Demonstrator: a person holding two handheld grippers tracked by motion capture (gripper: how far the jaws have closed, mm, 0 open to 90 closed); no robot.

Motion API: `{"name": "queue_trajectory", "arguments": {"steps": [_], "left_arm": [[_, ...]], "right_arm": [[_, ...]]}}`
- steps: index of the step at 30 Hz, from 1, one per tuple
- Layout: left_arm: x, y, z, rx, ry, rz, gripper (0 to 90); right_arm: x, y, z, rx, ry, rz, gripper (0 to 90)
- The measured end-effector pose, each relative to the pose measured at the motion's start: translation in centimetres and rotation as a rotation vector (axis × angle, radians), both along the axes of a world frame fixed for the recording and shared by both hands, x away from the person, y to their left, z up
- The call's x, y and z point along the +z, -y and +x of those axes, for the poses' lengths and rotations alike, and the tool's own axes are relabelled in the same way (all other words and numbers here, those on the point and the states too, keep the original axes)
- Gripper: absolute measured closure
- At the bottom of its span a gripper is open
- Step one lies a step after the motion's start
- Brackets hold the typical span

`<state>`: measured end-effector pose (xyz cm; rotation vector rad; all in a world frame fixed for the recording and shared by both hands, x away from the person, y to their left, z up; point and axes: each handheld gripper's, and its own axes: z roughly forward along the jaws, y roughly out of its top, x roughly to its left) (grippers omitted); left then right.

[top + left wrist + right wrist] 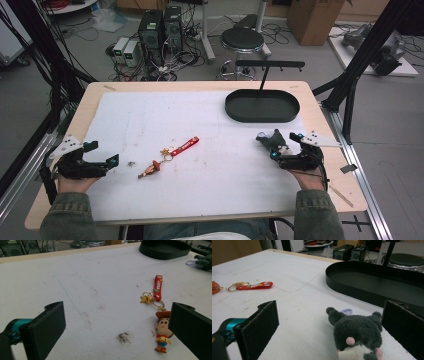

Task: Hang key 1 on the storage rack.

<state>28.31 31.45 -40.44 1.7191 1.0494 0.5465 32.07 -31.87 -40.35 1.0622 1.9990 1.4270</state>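
We see the right gripper resting low on the white mat at the right of the table, its jaws spread wide and gripping nothing, with a small grey plush toy lying between them but apart from either pad. In the right gripper view the toy lies face up, a pale lilac loop showing behind its head; we judge the jaws are set around it ready to close. Just beyond it, toward the far right, stands the black oval tray, empty, with an upright black post rising from it to a crossbar; its low rim faces the toy across a short strip of bare mat, so we judge a lift over that edge would be needed to place anything inside.

At the near left, the left gripper also stands wide open and holds nothing. Its own view looks across the mat to a cowboy figure keychain lying flat just beside the right-hand jaw, its gold rings and star charm leading to a red strap that points toward the far side. A small dark smudge marks the mat between the jaws.

Between the two grippers the middle of the mat is open, giving free room to move either way; the wooden table edge frames the mat on all sides, and the keychain lies well away from it.
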Motion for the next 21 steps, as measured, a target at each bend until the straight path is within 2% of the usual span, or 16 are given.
{"name": "queue_trajectory", "arguments": {"steps": [2,4,21], "left_arm": [[0.00,-0.03,0.00,0.000,-0.001,-0.001,1.7],[0.00,-0.05,0.01,0.001,-0.001,0.000,1.7],[-0.11,0.37,0.15,-0.007,-0.015,0.016,1.7]], "right_arm": [[0.00,0.04,0.05,-0.001,0.011,-0.005,0.3],[-0.01,0.00,0.02,-0.001,0.001,-0.002,0.3],[-0.03,0.08,0.00,-0.008,0.010,-0.007,0.3]]}}
